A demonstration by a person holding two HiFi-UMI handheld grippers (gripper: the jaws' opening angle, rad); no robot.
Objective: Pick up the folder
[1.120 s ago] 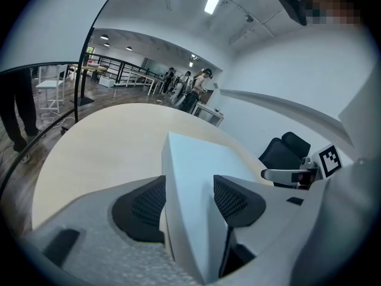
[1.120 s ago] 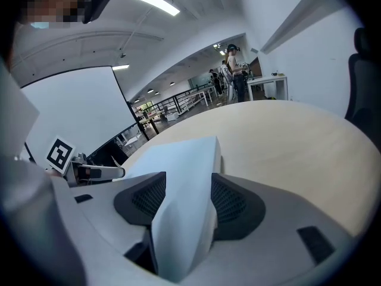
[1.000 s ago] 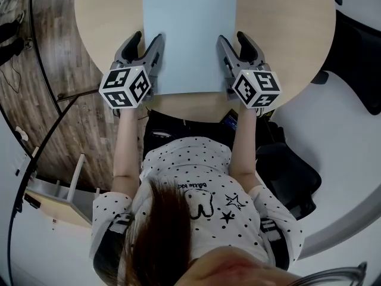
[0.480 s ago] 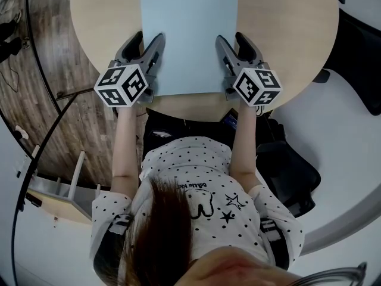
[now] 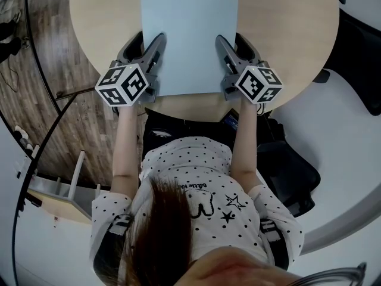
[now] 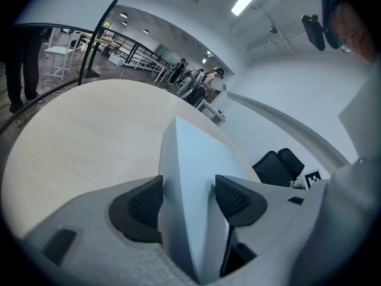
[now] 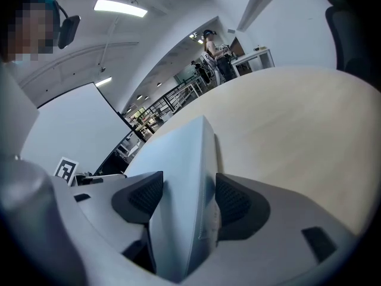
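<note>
The left gripper [image 6: 188, 200] and right gripper [image 7: 182, 199] both stand open astride the side edges of the pale blue, smooth rectangular folder [image 5: 189, 37]. The right jaws have just been opening, and the ribbed black pads are not visibly pinching. Lifted so, the thin, slick cover could slip out or sag. It lies flat on the round, matte light-wood desk [image 5: 286, 34], near its front rim.

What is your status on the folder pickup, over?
Left gripper open, straddling folder left edge. Right gripper: jaws just been opening, right edge between them, ungripped. Folder flat on table. Nothing in way.
</note>
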